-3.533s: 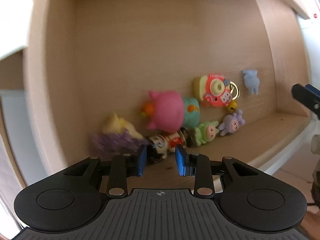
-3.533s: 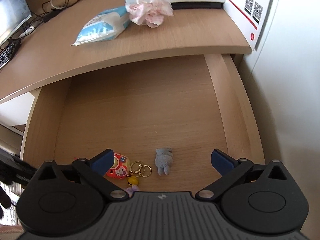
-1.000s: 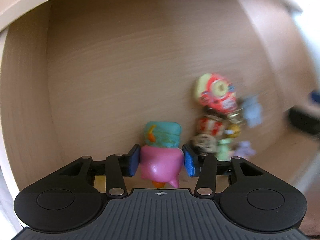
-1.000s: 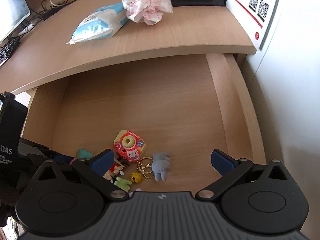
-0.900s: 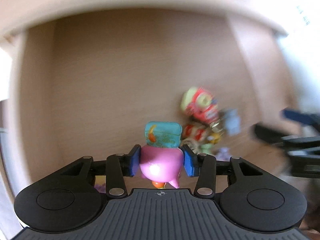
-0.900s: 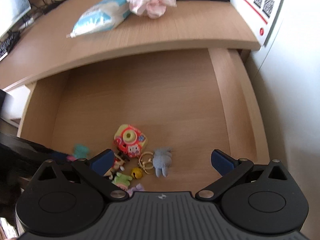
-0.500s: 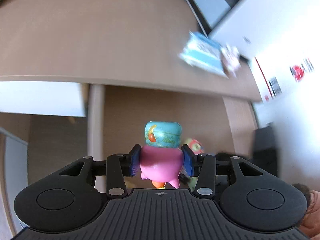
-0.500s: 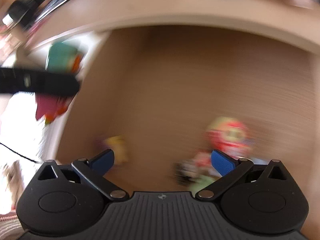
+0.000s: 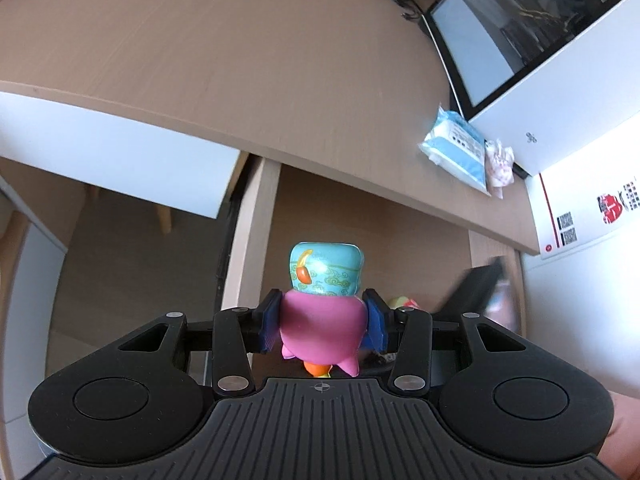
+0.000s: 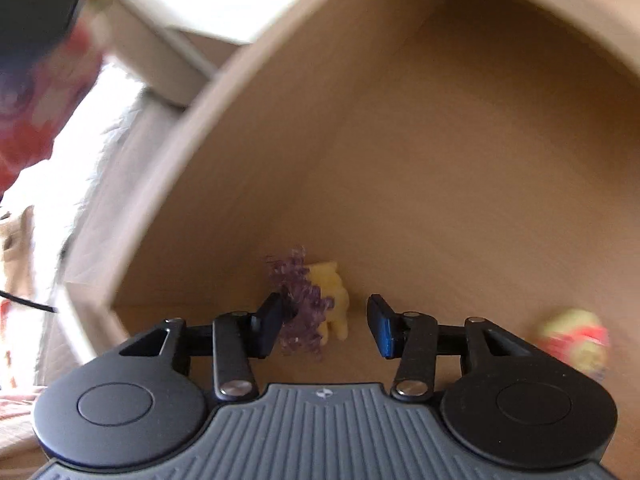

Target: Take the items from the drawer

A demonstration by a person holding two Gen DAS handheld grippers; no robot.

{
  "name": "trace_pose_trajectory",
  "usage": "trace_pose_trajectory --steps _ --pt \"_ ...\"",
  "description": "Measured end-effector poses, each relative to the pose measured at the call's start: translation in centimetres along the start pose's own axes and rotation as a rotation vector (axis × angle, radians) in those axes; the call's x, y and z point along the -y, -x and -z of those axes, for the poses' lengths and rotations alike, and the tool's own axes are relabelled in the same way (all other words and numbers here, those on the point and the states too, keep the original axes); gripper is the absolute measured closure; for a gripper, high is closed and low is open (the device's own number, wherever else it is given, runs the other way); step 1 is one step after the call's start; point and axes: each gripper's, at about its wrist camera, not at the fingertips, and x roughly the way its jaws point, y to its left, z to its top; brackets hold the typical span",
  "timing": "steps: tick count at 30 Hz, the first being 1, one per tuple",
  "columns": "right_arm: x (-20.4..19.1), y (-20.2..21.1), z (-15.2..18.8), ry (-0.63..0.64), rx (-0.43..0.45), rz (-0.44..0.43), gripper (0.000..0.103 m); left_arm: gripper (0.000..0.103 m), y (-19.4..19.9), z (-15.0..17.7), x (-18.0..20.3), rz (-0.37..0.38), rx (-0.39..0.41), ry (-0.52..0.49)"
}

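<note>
Currently the left claw (image 9: 323, 325) is closed on the pink toy (image 9: 322, 330), its teal head pointing away from the claw, held above the drawer (image 9: 250, 240) and short of the tabletop (image 9: 240, 60). Inside the drawer, the right claw (image 10: 323, 326) stands partly open and empty; the purple tuft (image 10: 298, 304) and yellow figure (image 10: 334, 300) lie directly ahead, between its pads, the tuft nearer the left pad.

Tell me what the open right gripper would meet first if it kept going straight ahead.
Probably the tangled purple beaded charm and the small yellow figure touching it, lying between the right gripper's fingers on the drawer floor. Depth is unclear.
</note>
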Motion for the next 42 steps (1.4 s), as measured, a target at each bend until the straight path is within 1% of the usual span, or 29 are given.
trace_pose_trajectory --steps 3,4,5,6,7,8,10,14,16,19,20,23,24,25,26,27,28,29,30,31,32,33,34,37,38,40,42 --pt "2.3 2.4 2.0 -0.023 0.058 0.213 0.056 0.055 -0.9 0.5 0.4 0.025 -0.020 -0.016" --pt "3.1 3.4 2.8 -0.039 0.083 0.244 0.049 0.055 -1.3 0.6 0.6 0.032 -0.030 -0.020" --pt "4.0 4.6 3.5 -0.066 0.109 0.239 0.043 0.055 -1.7 0.8 0.8 0.036 -0.041 -0.024" --pt "4.9 5.8 4.2 -0.102 0.137 0.216 0.026 0.055 -2.1 1.0 0.9 0.037 -0.051 -0.027" --pt "5.5 6.8 4.8 -0.126 0.163 0.197 0.018 0.055 -2.5 1.2 1.1 0.036 -0.061 -0.030" --pt "5.7 7.5 5.3 -0.131 0.191 0.196 0.017 0.055 -2.8 1.5 1.3 0.033 -0.072 -0.033" --pt "5.5 8.3 6.1 -0.103 0.223 0.240 0.017 0.055 -3.4 2.1 1.6 0.034 -0.094 -0.041" --pt "4.3 7.2 6.5 -0.039 0.226 0.280 0.017 0.055 -3.8 3.1 2.0 0.034 -0.119 -0.061" --pt "3.7 6.4 6.3 -0.015 0.232 0.274 0.017 0.055 -3.6 3.4 1.9 0.032 -0.121 -0.066" --pt "2.7 5.4 6.0 0.050 0.248 0.231 0.017 0.055 -3.0 3.7 1.7 0.021 -0.117 -0.068" --pt "2.3 4.9 5.8 0.087 0.247 0.231 0.017 0.055 -2.8 3.7 1.7 0.016 -0.118 -0.070" --pt "2.1 3.3 5.0 0.204 0.219 0.291 0.017 0.055 -2.5 3.9 1.6 0.015 -0.124 -0.083" --pt "2.3 2.8 4.5 0.212 0.195 0.287 0.017 0.055 -2.4 4.0 1.6 0.016 -0.127 -0.085" --pt "2.6 2.5 4.0 0.202 0.174 0.265 0.017 0.055 -2.4 4.1 1.6 0.017 -0.131 -0.087" --pt "2.8 2.5 3.7 0.196 0.170 0.251 0.017 0.055 -2.5 4.1 1.6 0.019 -0.135 -0.090" --pt "3.0 2.4 3.5 0.197 0.162 0.240 0.020 0.055 -2.6 4.2 1.7 0.021 -0.141 -0.095" --pt "3.2 2.1 3.2 0.201 0.151 0.249 0.033 0.055 -2.7 4.3 1.7 0.023 -0.146 -0.102" --pt "3.4 1.9 3.1 0.200 0.142 0.269 0.044 0.055 -2.8 4.3 1.9 0.027 -0.151 -0.112" --pt "3.7 1.7 3.0 0.187 0.127 0.295 0.060 0.055 -2.8 4.3 2.0 0.031 -0.154 -0.123" --pt "3.9 1.9 3.0 0.169 0.129 0.306 0.067 0.055 -2.8 4.3 2.2 0.036 -0.158 -0.136" --pt "4.1 2.3 3.1 0.138 0.133 0.304 0.073 0.055 -2.9 4.3 2.4 0.042 -0.164 -0.152" --pt "4.3 3.0 3.3 0.103 0.144 0.297 0.081 0.055 -3.1 4.2 2.5 0.046 -0.170 -0.167" --pt "4.5 3.7 3.7 0.073 0.160 0.289 0.087 0.055 -3.2 4.3 2.7 0.051 -0.175 -0.183" --pt "4.7 6.1 5.1 -0.004 0.210 0.280 0.093 0.055 -3.7 4.5 3.3 0.080 -0.187 -0.238" --pt "3.9 6.8 6.3 -0.029 0.230 0.282 0.094 0.055 -3.9 4.5 3.5 0.089 -0.191 -0.255" --pt "4.3 8.7 7.6 -0.096 0.279 0.283 0.099 0.055 -4.4 4.5 3.8 0.103 -0.192 -0.279" --pt "5.3 10.8 8.8 -0.172 0.331 0.268 0.099 0.055 -4.9 4.2 4.0 0.126 -0.197 -0.288"
